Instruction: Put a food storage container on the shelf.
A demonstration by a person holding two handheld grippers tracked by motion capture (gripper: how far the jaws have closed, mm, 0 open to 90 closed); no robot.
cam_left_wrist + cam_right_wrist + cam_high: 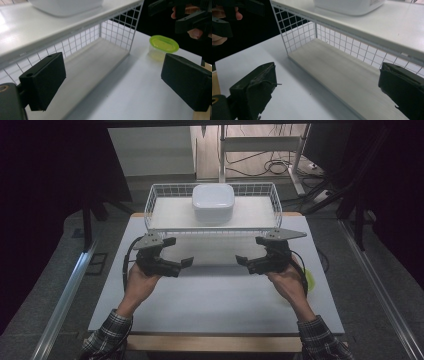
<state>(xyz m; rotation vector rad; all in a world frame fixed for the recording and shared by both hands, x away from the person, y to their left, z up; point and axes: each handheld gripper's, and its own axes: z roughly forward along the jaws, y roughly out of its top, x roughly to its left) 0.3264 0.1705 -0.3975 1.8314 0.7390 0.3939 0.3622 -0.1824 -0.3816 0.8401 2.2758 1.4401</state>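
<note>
Two tongs (pixel 176 254) (pixel 248 251), one rack (pixel 155 195), one white box (pixel 213 202), one green-lidded tub (pixel 163 45).

White rack and white tub on a pale table, black tools, plaid sleeves

The wire rack (pixel 212 215) is white with a grid mesh, the tub (pixel 213 202) on it white; the table (pixel 210 290) is pale grey-white; both tools, left (pixel 172 254) and right (pixel 252 251), are black; the small container (pixel 163 45) has a lime-green lid; the sleeves (pixel 107 332) are dark plaid.
</note>
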